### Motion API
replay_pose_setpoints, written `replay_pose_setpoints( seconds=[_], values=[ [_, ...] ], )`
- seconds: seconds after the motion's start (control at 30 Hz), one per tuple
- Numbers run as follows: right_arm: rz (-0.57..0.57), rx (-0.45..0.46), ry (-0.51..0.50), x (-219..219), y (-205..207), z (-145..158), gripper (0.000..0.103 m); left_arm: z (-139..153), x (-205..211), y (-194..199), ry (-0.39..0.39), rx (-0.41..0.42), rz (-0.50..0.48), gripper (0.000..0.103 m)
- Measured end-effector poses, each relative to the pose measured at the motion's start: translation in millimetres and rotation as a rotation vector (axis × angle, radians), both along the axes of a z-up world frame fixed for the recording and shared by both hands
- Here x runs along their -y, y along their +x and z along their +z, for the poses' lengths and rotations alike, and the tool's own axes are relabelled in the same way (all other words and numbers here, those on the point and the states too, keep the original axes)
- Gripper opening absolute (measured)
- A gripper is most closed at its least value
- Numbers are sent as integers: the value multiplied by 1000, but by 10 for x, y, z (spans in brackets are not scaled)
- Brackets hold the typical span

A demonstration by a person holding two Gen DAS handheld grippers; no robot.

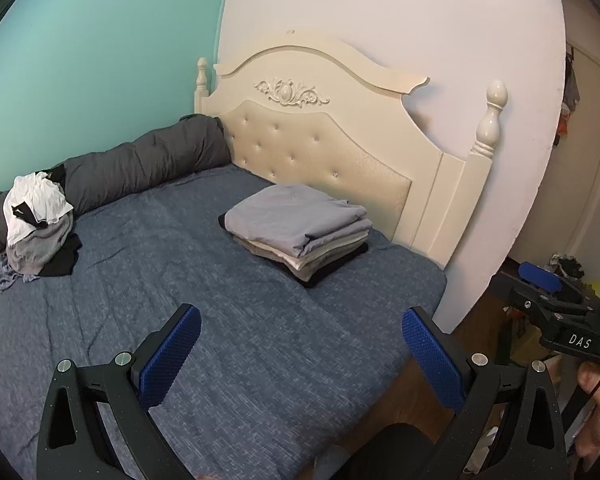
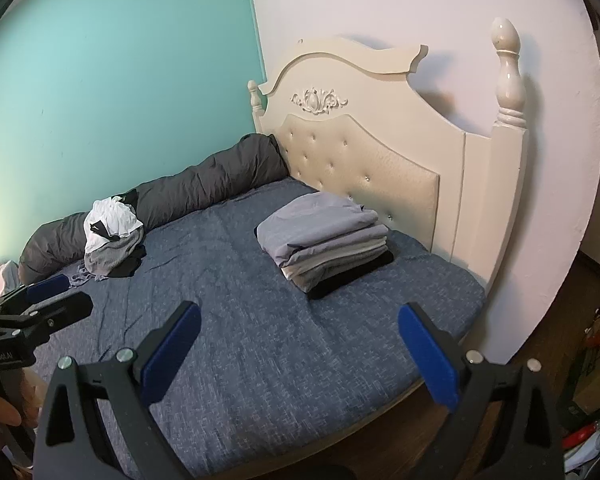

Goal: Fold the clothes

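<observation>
We judge the folded stack (image 1: 300, 232) sits at about one o'clock near the headboard (image 1: 332, 152) to keep the bare middle of the bed (image 1: 220, 340) free as a folding surface, while the unfolded pile (image 1: 40, 232) waits at ten o'clock beside the grey bolster (image 1: 148, 160). Our left gripper (image 1: 300, 356) and right gripper (image 2: 300, 356) hang above the sheet, jaws spread wide, holding and touching nothing.

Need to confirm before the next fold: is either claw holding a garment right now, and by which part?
Nothing is held. The left claw and right claw are both open above the blue bedspread, apart from the folded stack and unfolded pile.
</observation>
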State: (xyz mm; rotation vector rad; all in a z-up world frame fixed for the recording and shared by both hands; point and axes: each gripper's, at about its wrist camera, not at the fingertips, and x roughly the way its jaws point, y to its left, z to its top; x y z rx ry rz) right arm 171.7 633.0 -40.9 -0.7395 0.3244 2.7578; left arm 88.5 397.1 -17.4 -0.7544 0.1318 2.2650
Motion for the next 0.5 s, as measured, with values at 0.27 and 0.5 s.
replay_pose_setpoints(
  seconds=[0.27,0.5],
  values=[
    [2,0,-3,4,-13,-16,100,16,11,7,1,-4,-4,103],
    [2,-1,-6,3,-8,-25,100,7,-7,20,1,3,-19,103]
  ],
)
